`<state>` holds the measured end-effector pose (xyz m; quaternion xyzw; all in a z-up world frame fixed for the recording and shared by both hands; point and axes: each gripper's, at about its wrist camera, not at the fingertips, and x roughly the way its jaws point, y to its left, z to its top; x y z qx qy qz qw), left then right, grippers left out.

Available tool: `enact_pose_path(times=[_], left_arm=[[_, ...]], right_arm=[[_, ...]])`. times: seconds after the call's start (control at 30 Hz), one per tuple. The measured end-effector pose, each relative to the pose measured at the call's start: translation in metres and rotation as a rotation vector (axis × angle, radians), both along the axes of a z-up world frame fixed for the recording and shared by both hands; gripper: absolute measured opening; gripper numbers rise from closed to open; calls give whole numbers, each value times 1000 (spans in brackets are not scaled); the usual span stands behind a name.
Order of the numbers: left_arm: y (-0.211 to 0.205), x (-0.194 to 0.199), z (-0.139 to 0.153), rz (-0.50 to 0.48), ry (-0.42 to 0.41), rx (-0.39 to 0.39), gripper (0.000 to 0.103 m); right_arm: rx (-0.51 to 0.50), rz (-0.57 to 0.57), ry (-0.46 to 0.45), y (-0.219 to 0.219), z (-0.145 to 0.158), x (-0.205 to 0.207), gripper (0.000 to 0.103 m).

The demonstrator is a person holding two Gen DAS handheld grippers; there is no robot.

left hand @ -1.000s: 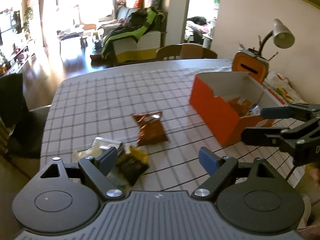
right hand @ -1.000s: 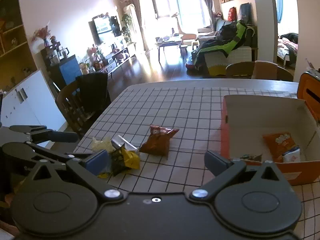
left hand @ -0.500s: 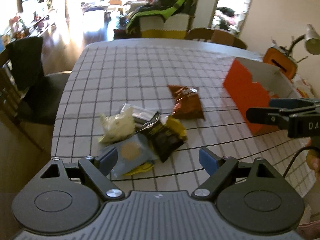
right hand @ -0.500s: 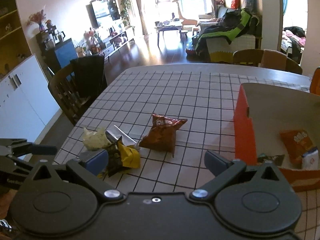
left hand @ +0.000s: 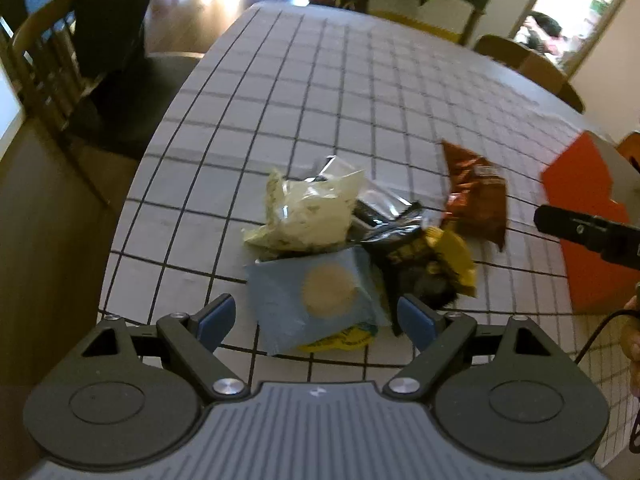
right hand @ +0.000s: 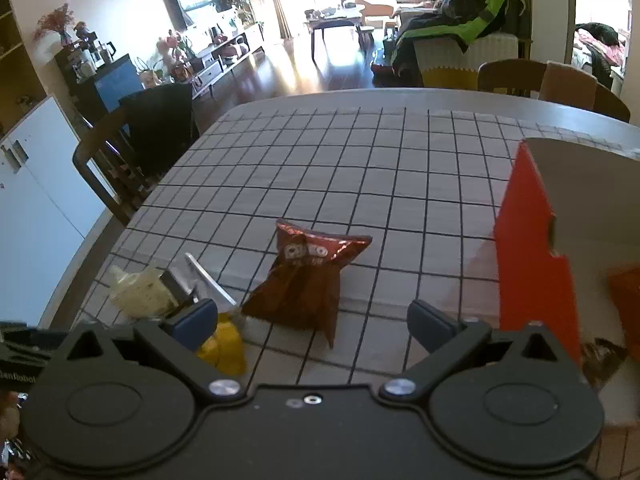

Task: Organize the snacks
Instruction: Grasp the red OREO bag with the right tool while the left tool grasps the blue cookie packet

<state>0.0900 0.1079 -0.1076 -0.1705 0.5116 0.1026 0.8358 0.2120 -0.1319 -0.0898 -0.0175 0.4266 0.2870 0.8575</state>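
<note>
Left wrist view cuts off the orange box at the right edge, so only one corner and a flat orange wall show, and the whole frame is softened by blur. A yellow wrapper pokes out from under the blue-grey packet, most of it hidden. The silver foil packet is half buried beneath the pale bag and the black-and-yellow bag; its print cannot be read. From the right wrist view the box interior is mostly out of frame, with only an orange patch at the right edge (what it is cannot be told).

The snacks lie heaped on the checked tablecloth near its front edge. The blue-grey packet is matte, roughly square, with a tan disc printed on it. The pale bag is clear, crinkled plastic over cream-coloured contents. The red-brown chip bag is glossy crumpled foil, puffed and lying apart from the heap, between it and the box.

The left gripper hangs above the blue-grey packet with its blue-padded jaws spread wide, nothing between the pads. The right gripper also has its jaws wide apart, with the chip bag just beyond them, untouched.
</note>
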Motion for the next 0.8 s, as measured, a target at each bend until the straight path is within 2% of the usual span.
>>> enact_pose_path(times=[0.27, 0.5, 0.57, 0.8], left_arm=[[10, 22, -19, 71, 70, -61, 88], [9, 33, -27, 93, 102, -41, 88], [8, 35, -29, 97, 108, -21, 88], [4, 39, -32, 91, 118, -13, 87]], right_arm=[[-32, 27, 5, 26, -15, 25, 99], [-77, 26, 17, 48, -32, 42, 97], [-105, 13, 27, 54, -37, 45, 91], [-164, 5, 51, 73, -50, 47, 84]])
